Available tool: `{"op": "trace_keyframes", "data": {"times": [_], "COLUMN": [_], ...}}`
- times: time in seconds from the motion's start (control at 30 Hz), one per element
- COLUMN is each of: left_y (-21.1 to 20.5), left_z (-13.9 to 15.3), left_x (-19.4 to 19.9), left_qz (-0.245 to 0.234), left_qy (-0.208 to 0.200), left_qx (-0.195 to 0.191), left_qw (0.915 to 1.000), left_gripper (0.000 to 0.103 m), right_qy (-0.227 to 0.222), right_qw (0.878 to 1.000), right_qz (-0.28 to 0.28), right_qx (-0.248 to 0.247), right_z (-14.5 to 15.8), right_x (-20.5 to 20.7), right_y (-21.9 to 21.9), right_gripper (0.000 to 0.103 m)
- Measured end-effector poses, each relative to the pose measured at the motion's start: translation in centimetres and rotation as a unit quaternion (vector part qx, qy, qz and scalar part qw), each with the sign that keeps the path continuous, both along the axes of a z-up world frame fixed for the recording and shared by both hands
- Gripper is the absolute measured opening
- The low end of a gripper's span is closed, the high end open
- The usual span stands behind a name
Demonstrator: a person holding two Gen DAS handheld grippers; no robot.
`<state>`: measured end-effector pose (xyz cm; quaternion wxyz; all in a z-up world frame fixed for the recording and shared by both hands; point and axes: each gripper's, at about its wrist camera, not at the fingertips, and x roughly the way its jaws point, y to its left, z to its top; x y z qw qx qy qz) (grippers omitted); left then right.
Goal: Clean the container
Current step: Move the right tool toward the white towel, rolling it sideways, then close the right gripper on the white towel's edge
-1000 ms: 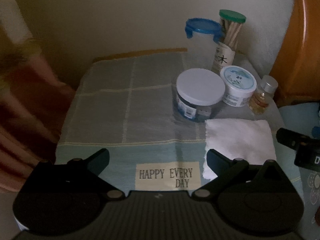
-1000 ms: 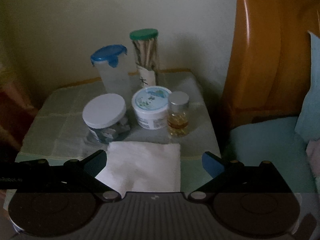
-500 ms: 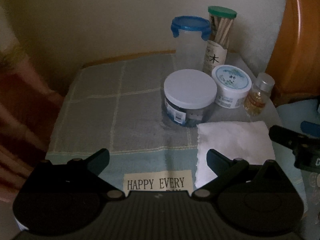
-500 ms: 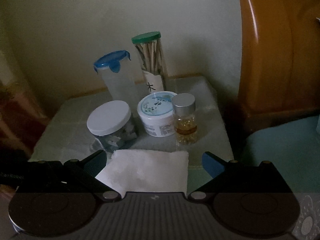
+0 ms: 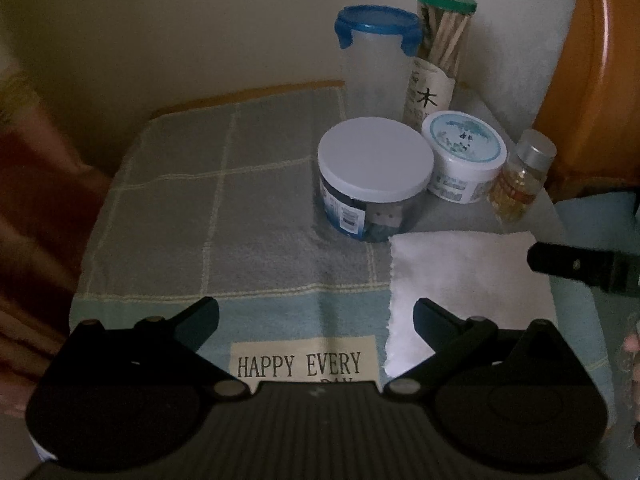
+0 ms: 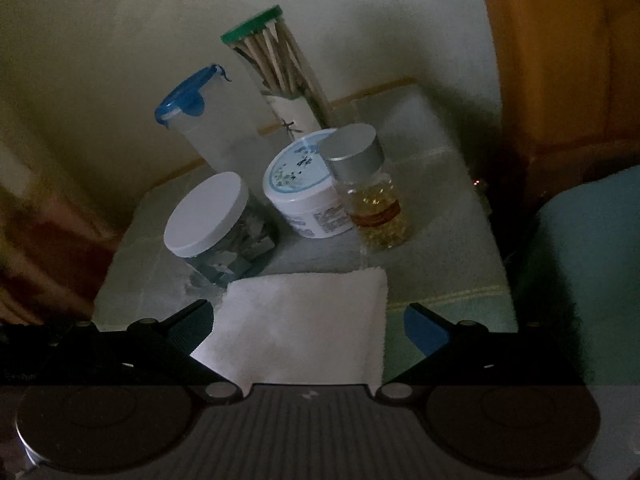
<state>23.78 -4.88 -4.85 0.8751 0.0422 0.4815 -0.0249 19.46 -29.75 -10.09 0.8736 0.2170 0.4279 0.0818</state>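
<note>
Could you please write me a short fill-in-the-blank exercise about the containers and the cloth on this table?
1. The tall clear container has a ___ clip-on lid.
2. The stick-filled tube has a ___ cap.
3. The folded wipe lying in front of the jars is ___.
4. The left gripper holds ___.

Missing words: blue; green; white; nothing

I see the tissue (image 5: 464,276) lying before the white-lidded jar (image 5: 374,176); cream tub (image 5: 464,156) right of it, lidded canister (image 5: 376,60) behind.
</note>
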Motion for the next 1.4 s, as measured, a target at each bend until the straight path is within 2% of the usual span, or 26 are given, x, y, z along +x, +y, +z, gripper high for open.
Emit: {"op": "trace_keyframes", "data": {"times": [0.13, 0.27, 0.4, 0.63, 0.77, 0.93, 1.17, 1.3, 1.4], "left_y": [-0.2, -0.3, -0.6, -1.3, -1.7, -2.9, -5.2, -6.4, -7.1], "left_z": [-0.1, -0.1, -0.1, -0.3, -0.6, -1.6, -2.9, -2.7, -2.5], "left_x": [0.1, 0.2, 0.2, 0.1, 0.0, 0.1, 0.2, -0.5, -1.0], "left_qz": [-0.004, -0.005, -0.007, -0.017, -0.026, -0.049, -0.093, -0.123, -0.14], "left_qy": [0.004, 0.004, 0.008, 0.011, 0.013, 0.014, 0.014, 0.005, 0.0], "left_qx": [-0.001, 0.001, 0.004, 0.01, 0.016, 0.02, 0.02, 0.008, 0.006], "left_qw": [1.0, 1.0, 0.9999, 0.9997, 0.9995, 0.9985, 0.9954, 0.9924, 0.9901], "left_gripper": [0.103, 0.103, 0.103, 0.103, 0.103, 0.103, 0.103, 0.103, 0.103], "right_qy": [0.028, 0.052, 0.072, 0.076, 0.084, 0.075, 0.085, 0.094, 0.089], "right_qw": [0.997, 0.985, 0.975, 0.966, 0.957, 0.956, 0.962, 0.955, 0.954], "right_qz": [-0.009, -0.022, -0.03, -0.036, -0.03, -0.017, -0.024, -0.027, -0.014], "right_qx": [0.074, 0.161, 0.21, 0.243, 0.277, 0.282, 0.259, 0.281, 0.285], "right_z": [-1.5, -3.3, -4.5, -5.3, -5.8, -5.1, -5.1, -5.8, -5.4], "right_x": [1.2, 2.0, 2.2, 1.9, 2.3, 2.3, 1.8, 1.6, 1.6], "right_y": [-1.7, -3.8, -4.8, -5.3, -5.1, -4.7, -5.2, -5.5, -4.9], "right_gripper": [0.103, 0.103, 0.103, 0.103, 0.103, 0.103, 0.103, 0.103, 0.103]}}
